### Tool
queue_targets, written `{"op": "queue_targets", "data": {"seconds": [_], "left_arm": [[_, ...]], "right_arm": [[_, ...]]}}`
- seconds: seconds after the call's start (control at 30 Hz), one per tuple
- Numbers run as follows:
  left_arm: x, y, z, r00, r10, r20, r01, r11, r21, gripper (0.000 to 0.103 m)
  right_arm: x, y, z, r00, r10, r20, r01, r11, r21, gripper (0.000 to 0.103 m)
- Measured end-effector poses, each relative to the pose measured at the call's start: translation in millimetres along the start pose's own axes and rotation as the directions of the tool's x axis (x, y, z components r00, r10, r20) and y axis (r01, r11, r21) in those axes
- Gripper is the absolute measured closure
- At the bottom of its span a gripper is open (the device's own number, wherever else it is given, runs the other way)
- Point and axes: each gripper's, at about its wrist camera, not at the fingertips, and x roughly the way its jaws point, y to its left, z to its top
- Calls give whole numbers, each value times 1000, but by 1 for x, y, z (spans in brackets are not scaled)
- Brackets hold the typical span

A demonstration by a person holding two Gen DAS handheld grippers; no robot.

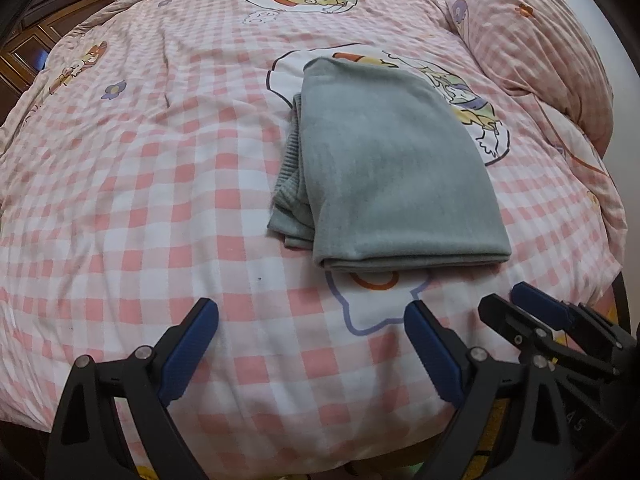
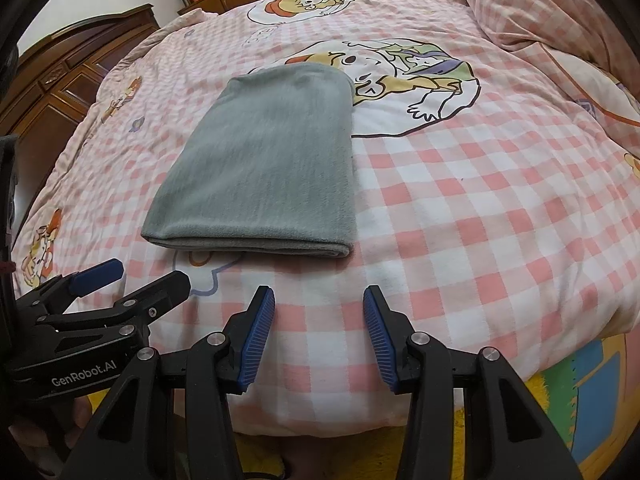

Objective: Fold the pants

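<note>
Both grippers, left [image 1: 312, 346] & right [image 2: 319, 334], you held spread & empty near pants [image 1: 394, 172], since fold looked done.

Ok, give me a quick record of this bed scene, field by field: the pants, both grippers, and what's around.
pants: grey pants folded into a flat stack, ribbed edge sticking out on one side
surface: pink checked bedcover with cartoon prints
left gripper: open, empty, short of the pants
right gripper: open, empty, short of the pants
pillow: far right corner
</note>
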Motion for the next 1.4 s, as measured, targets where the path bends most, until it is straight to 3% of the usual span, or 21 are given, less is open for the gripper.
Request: {"op": "queue_targets", "data": {"seconds": [1.23,1.4], "left_arm": [[-1,3,2,1000,13,0,-13,1000,-11,7],[2,3,1,999,54,-5,-54,998,-15,7]], "right_arm": [[1,2,0,1000,3,0,-3,1000,2,56],[1,2,0,1000,4,-3,-4,1000,4,56]]}}
